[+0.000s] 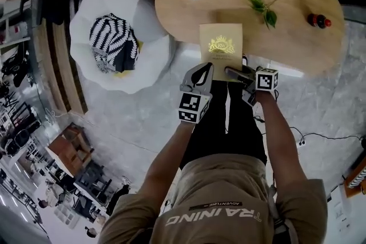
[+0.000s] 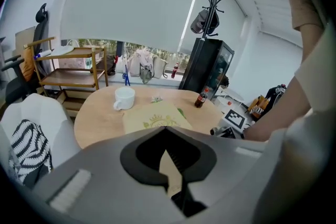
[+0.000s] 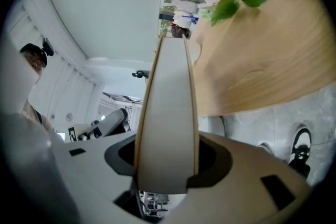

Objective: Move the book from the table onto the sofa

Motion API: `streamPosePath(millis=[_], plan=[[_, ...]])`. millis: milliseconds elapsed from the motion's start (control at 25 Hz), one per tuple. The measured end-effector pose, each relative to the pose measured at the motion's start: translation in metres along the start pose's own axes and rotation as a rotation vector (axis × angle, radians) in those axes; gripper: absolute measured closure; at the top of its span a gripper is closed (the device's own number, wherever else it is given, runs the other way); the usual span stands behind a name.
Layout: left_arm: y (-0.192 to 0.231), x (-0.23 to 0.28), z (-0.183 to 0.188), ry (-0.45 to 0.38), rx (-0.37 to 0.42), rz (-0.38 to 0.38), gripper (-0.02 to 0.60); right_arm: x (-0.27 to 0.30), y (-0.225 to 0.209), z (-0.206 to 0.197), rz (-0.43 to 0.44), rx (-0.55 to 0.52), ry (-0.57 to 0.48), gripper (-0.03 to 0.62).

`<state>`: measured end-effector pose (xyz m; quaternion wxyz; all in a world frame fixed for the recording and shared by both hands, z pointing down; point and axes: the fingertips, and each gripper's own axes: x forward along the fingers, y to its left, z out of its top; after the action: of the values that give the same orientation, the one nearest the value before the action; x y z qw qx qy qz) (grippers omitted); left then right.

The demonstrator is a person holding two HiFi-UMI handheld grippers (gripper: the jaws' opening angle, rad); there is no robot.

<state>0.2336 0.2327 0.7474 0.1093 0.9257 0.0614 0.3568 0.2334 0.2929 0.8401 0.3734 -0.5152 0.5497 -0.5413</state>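
I grip the gold-crested book at the near edge of the wooden surface, my left tool clamped on its near-left corner, my right tool on its near-right (page edges between the jaws).

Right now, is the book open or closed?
Closed: the book shows its gold front cover, and its page edge sits between both covers.
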Motion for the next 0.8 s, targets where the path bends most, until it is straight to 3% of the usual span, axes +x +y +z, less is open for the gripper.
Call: streamPosePath(millis=[120, 240, 400, 800], plan=[[-0.009, -0.028, 0.013, -0.006, 0.023, 0.003, 0.583, -0.013, 0.036, -0.002, -0.013, -0.034, 0.021, 0.375], [-0.018, -0.059, 0.029, -0.008, 0.057, -0.001, 0.583, -0.024, 0.071, -0.011, -0.026, 0.009, 0.042, 0.375], [-0.03, -0.092, 0.077, -0.068, 0.059, -0.011, 0.583, -0.043, 0.124, -0.009, -0.033, 0.006, 0.061, 0.375], [-0.051, -0.135, 0.148, -0.184, 0.091, -0.034, 0.583, -0.085, 0.222, 0.026, -0.077, -0.092, -0.056, 0.375]])
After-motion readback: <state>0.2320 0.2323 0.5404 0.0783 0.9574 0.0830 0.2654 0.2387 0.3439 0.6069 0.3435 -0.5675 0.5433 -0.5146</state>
